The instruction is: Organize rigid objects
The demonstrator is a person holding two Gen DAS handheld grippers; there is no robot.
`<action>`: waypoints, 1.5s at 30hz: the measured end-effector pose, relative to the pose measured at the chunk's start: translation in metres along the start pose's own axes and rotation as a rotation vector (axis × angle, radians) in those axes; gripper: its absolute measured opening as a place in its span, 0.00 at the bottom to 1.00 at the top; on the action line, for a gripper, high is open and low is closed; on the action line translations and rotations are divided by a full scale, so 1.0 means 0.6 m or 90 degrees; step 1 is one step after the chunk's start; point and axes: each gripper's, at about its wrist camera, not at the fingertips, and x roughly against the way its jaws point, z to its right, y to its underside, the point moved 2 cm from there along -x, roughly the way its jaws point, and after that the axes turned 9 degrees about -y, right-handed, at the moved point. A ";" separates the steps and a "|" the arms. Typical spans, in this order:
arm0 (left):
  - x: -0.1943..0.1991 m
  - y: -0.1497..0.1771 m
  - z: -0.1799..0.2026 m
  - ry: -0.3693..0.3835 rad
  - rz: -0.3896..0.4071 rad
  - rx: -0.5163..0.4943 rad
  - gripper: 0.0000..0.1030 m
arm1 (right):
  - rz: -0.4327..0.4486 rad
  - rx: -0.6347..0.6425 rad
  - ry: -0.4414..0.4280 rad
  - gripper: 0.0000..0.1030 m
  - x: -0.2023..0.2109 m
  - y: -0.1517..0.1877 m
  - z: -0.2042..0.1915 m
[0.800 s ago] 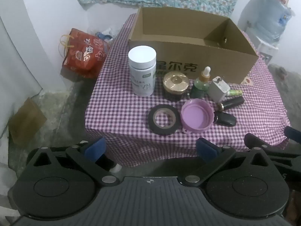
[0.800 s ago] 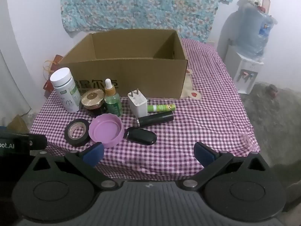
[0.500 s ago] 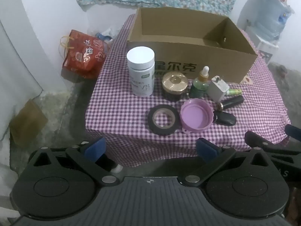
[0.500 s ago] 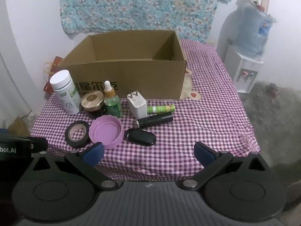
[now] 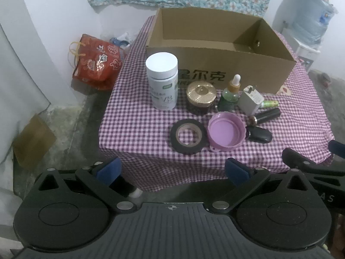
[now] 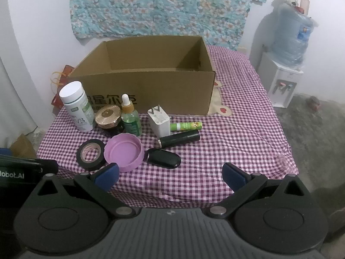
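Purple lid (image 6: 123, 151) lies just beyond wide-spread right gripper (image 6: 170, 176).

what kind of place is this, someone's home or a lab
Most likely a room in a home, not a lab: a checked tablecloth covers the table, a flowered cloth hangs on the wall, and a water dispenser with a big bottle stands in the corner.

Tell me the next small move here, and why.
Probably lower the open right gripper onto the flat black oval fob, the item nearest it at the checked tablecloth's front. Both grippers hold nothing, the open brown cardboard box shows nothing inside, and every item sits outside it.
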 end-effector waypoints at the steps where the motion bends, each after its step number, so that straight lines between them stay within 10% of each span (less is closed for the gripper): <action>1: 0.000 0.001 -0.001 0.001 0.000 0.000 1.00 | 0.000 0.000 -0.001 1.00 0.000 -0.001 0.001; 45: -0.003 0.002 -0.002 -0.004 0.000 -0.001 1.00 | 0.008 0.001 -0.005 1.00 0.003 -0.004 -0.002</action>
